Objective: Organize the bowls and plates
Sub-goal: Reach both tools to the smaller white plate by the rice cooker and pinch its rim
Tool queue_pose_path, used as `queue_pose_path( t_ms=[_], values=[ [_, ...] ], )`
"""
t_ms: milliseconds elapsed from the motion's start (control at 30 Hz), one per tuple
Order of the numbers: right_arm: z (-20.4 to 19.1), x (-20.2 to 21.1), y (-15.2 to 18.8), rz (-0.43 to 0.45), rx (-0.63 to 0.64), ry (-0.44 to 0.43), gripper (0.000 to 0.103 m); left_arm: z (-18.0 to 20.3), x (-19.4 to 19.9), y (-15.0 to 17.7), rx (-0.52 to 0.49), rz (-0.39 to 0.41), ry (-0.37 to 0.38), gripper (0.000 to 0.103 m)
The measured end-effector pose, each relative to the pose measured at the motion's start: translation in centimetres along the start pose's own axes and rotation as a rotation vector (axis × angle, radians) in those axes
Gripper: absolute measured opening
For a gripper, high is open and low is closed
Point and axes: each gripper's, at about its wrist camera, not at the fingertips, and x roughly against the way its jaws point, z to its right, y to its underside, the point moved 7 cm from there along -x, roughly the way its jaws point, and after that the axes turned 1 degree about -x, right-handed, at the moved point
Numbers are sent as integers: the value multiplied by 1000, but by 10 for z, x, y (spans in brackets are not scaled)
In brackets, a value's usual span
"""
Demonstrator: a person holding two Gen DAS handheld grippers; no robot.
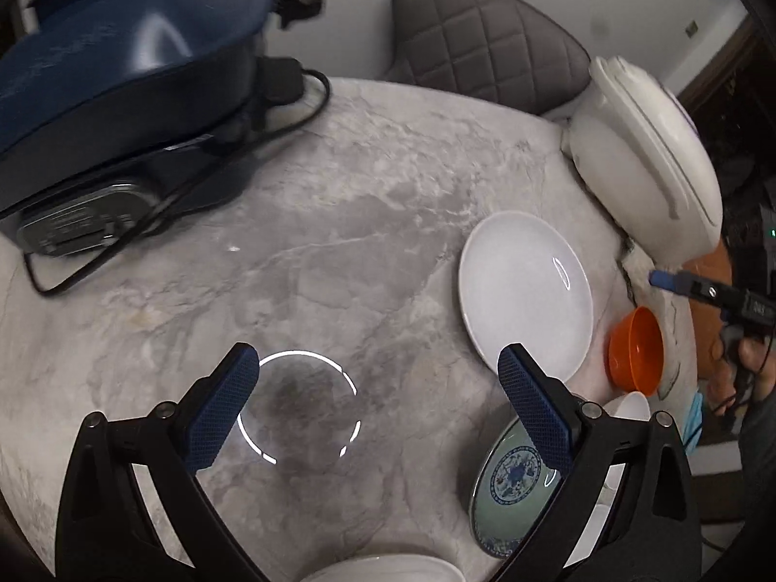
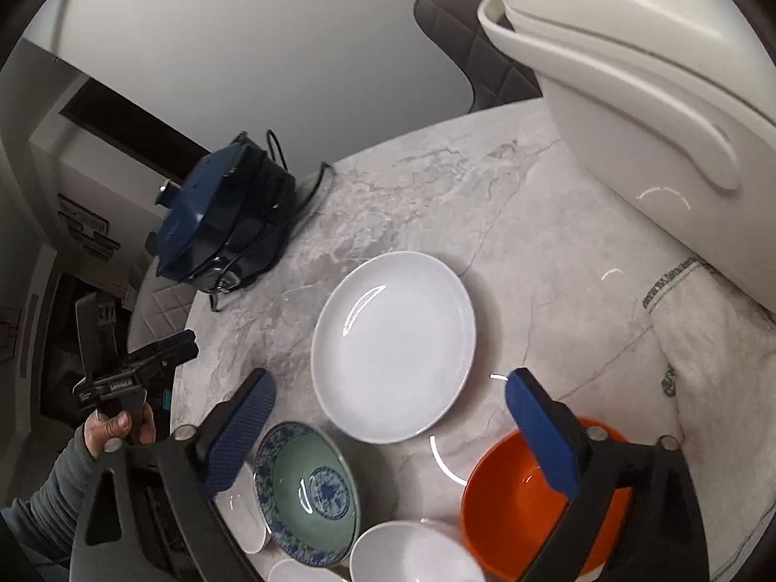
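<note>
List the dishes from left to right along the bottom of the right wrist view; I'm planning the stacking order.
Green patterned bowl → white plate → orange bowl.

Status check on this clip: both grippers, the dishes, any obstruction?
Left gripper open, empty. Right gripper open, empty. White plate, orange bowl, green patterned bowl unstacked on table. Nothing blocking.

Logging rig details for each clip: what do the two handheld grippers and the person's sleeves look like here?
Both grippers match: black angular frames with silver pivot screws, each carrying two blue fingers with a fine grid texture. The left gripper and the right gripper show this up close. From the side, the left one has a black pistol-style handle with white lettering. A grey sleeve covers the left arm, and a dark sleeve the right.
</note>
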Motion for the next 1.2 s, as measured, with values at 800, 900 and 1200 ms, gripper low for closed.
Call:
queue_pose_path(
  t_ms=[800, 900, 1200],
  values=[
    [46, -92, -6, -240, -70, 102, 63, 37, -125, -23, -17, -177, 143, 64],
    [46, -96, -3, -262, -64, 109, 57, 41, -127, -22, -24, -190, 129, 53],
    [38, -104, 1, -302, -59, 98, 42, 58, -131, -14, -55, -222, 106, 22]
  ],
)
